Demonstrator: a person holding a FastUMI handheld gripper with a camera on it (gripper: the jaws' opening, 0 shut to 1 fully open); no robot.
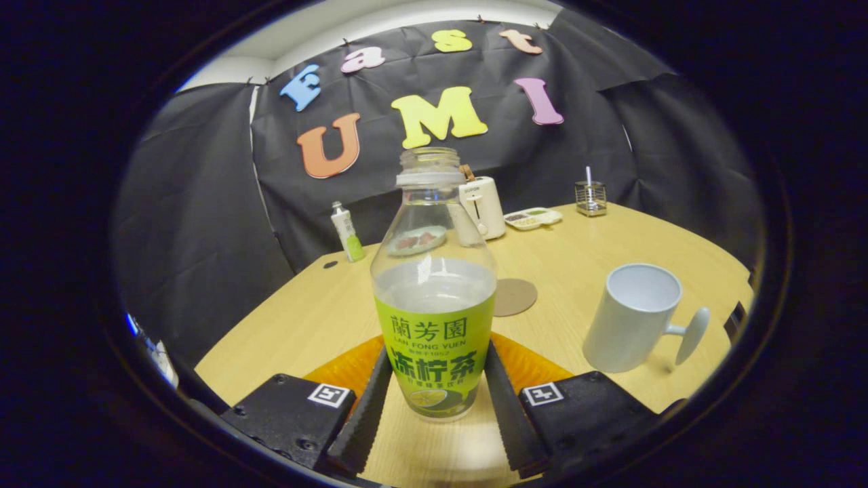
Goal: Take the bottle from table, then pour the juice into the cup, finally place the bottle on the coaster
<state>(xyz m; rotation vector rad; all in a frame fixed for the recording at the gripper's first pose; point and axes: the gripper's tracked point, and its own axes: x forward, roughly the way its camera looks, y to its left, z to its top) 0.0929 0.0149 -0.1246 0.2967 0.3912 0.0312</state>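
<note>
The bottle (434, 298) stands upright and uncapped between the fingers of the gripper (434, 400), its long axis vertical. Both pads appear to press its labelled lower body — closed on it. The cup (634, 318) sits to the right; the coaster (514, 297) lies just beyond the bottle on the table (298, 318).

The gripper (434, 400) has its fingers (363, 413) on either side of the bottle's (434, 298) lower label, both pressing against it. The bottle stands upright, uncapped, clear liquid reaching just above the label. Beyond it on the bench (298, 318) lies a round coaster (515, 297). A white cup (632, 317) stands to the right, its handle pointing away from the bottle.
</note>
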